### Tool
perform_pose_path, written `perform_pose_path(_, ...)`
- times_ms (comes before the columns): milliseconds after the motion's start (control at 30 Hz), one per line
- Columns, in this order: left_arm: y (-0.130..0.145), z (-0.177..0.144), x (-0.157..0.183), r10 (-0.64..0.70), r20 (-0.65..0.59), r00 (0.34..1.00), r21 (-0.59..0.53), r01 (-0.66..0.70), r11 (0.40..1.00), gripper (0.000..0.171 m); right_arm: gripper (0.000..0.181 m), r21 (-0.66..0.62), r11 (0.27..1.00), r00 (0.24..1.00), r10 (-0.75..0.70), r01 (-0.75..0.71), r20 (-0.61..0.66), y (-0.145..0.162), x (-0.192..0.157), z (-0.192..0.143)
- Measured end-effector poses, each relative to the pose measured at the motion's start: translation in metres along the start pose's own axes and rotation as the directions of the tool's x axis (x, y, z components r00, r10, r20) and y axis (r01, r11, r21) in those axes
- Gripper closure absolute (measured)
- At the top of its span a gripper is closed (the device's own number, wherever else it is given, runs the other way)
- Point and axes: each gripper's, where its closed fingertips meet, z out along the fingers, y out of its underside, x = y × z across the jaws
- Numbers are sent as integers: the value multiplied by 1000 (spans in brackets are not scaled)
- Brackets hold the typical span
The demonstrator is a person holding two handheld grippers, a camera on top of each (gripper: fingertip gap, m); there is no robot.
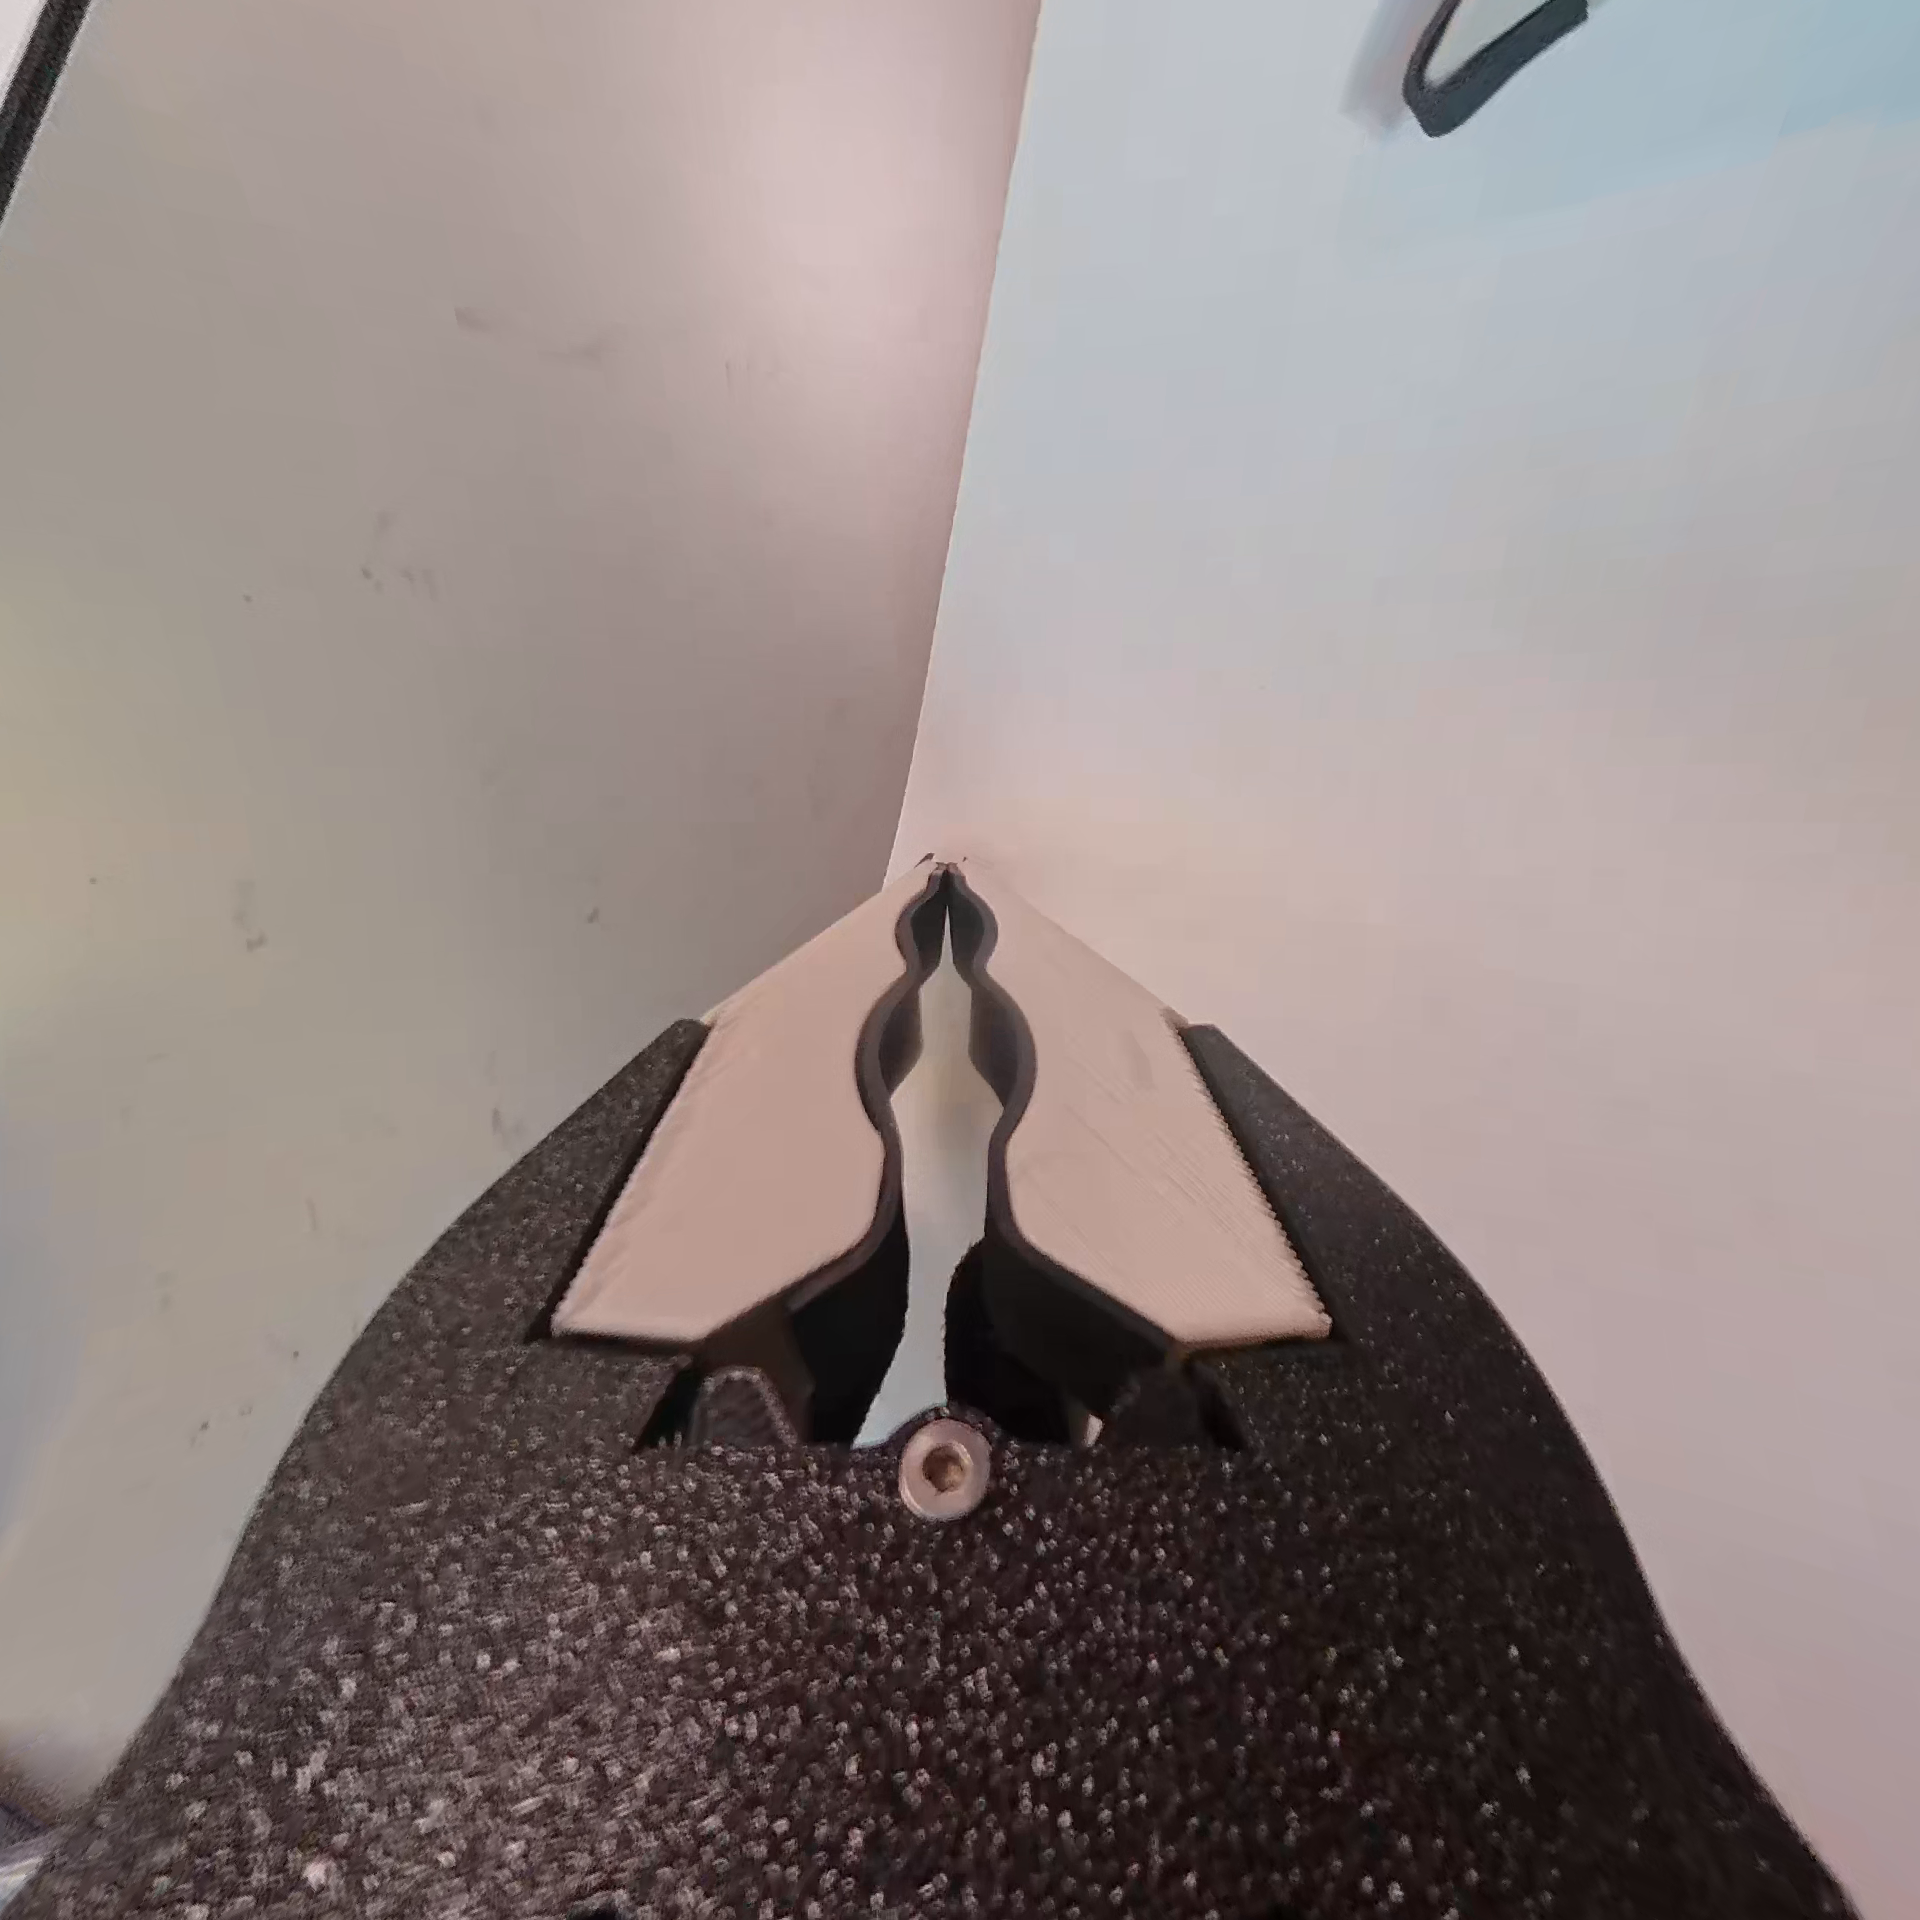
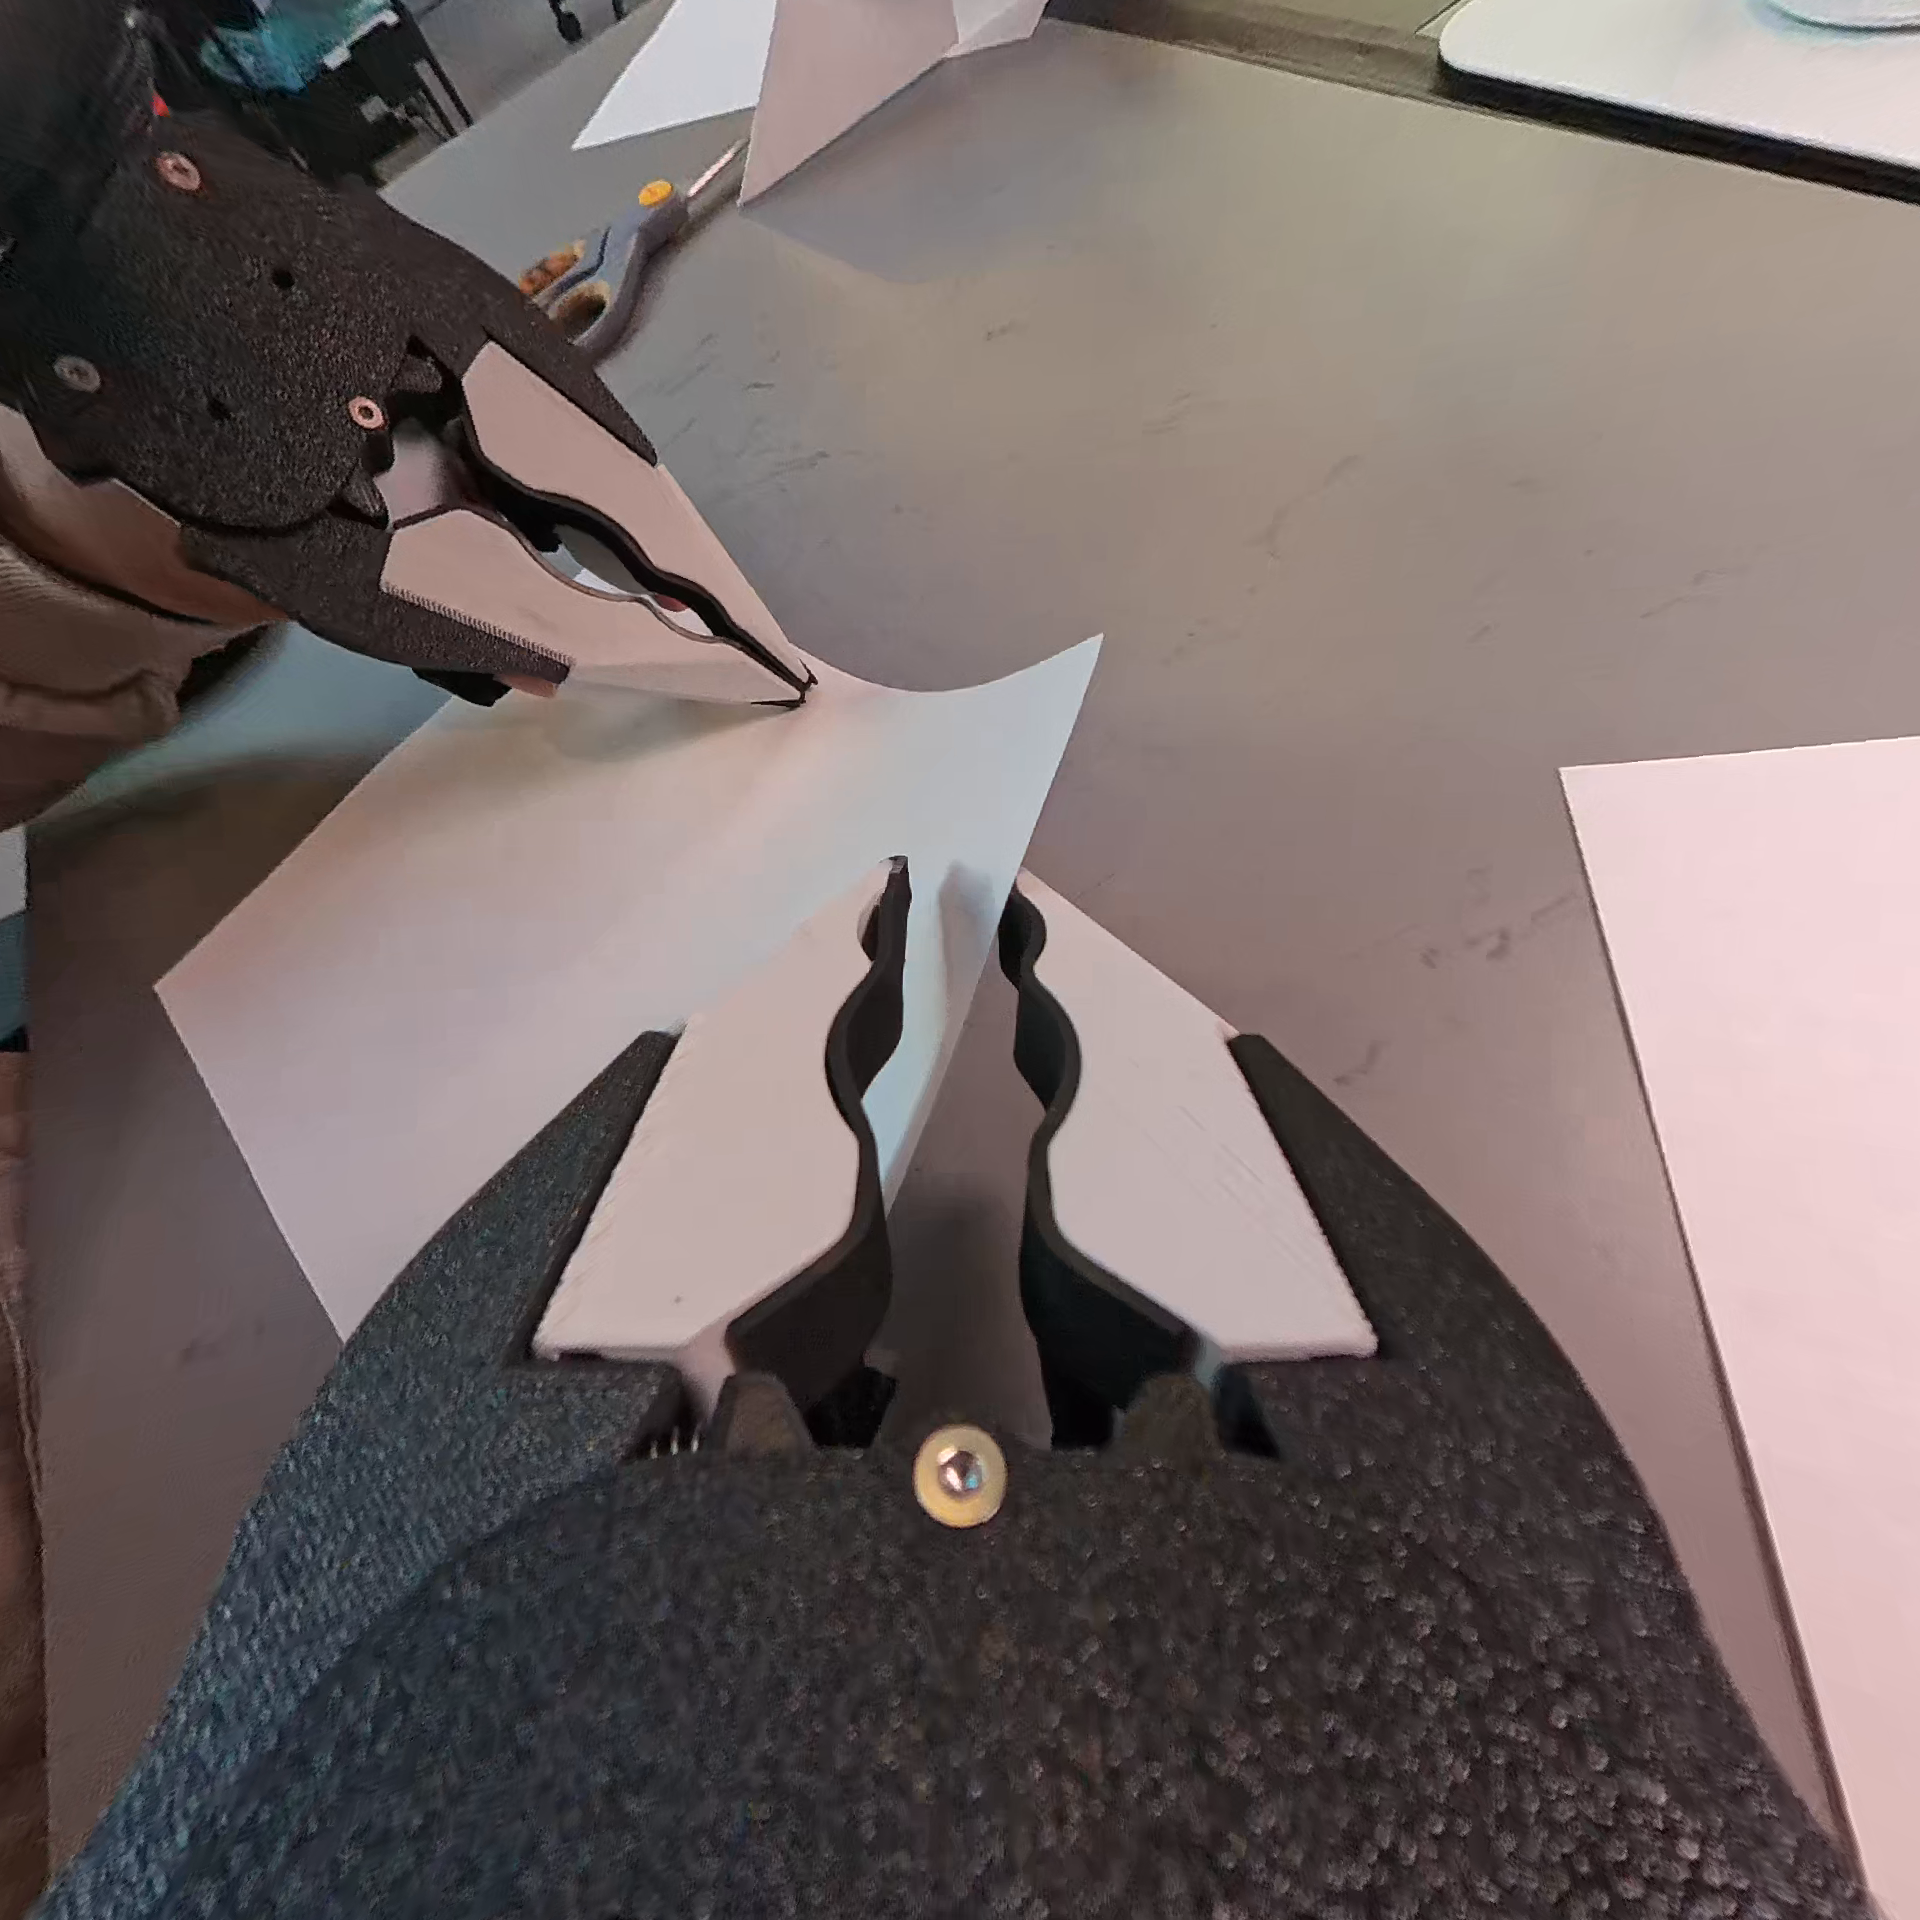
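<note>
A white sheet of paper (image 2: 582, 894) lies on the grey table (image 2: 1351, 468), with its far edge and right corner curled up. My left gripper (image 1: 945, 896) is shut on the sheet's far edge; in the right wrist view it (image 2: 802, 694) pinches that edge at the raised spot. In the left wrist view the sheet (image 1: 1455, 727) fills the right side and the scuffed table (image 1: 416, 520) the left. My right gripper (image 2: 956, 878) is open, with the sheet's lifted right edge standing between its fingers, close against the left finger (image 2: 748, 1122).
A second white sheet (image 2: 1787, 1143) lies at the right. Scissors (image 2: 603, 260) and a folded paper shape (image 2: 862, 94) lie beyond the left gripper. A white board (image 2: 1683, 73) sits far right. A sleeve (image 2: 62, 665) shows at the left. A dark loop (image 1: 1475, 73) lies top right. The tips of one gripper are about 12 centimeters away from the tips of the other.
</note>
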Motion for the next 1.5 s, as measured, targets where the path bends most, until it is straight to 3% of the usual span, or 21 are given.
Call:
perform_pose_path(300, -3, 1, 4, 130, 7, 991, 33, -131, 991, 171, 160, -60, 993, 992, 103, -99, 67, 2, 17, 8)
perform_pose_path(367, -3, 1, 5, 132, -38, 991, 54, -130, 990, 171, 170, -72, 993, 991, 98, -92, 93, 2, 15, 10)
perform_pose_path(433, -4, 1, 5, 125, -88, 988, 76, -119, 990, 171, 181, -60, 997, 991, 63, -57, 117, 0, 8, 13)
perform_pose_path(633, -8, -5, 15, 46, -224, 974, 126, -17, 992, 171, 181, -66, 976, 978, -207, 207, 16, 4, -7, 14)
perform_pose_path(800, -7, -1, 16, 51, -203, 978, 119, -27, 992, 171, 181, -30, 877, 875, -480, 480, -66, 1, -27, 11)
perform_pose_path(967, -8, 0, 16, -1, -221, 975, 126, 30, 992, 171, 181, -4, 683, 680, -728, 730, -82, 8, -57, 12)
perform_pose_path(1133, -8, 0, 16, -10, -220, 976, 126, 39, 991, 171, 181, -92, 498, 499, -866, 862, -10, 33, -75, 24)
perform_pose_path(1267, -8, 0, 16, -2, -209, 978, 138, 31, 990, 171, 181, -149, 459, 466, -884, 876, 21, 45, -73, 28)
perform_pose_path(1500, -7, -10, 14, 60, -191, 980, 182, -25, 983, 171, 181, -185, 486, 500, -866, 854, 32, 50, -68, 32)
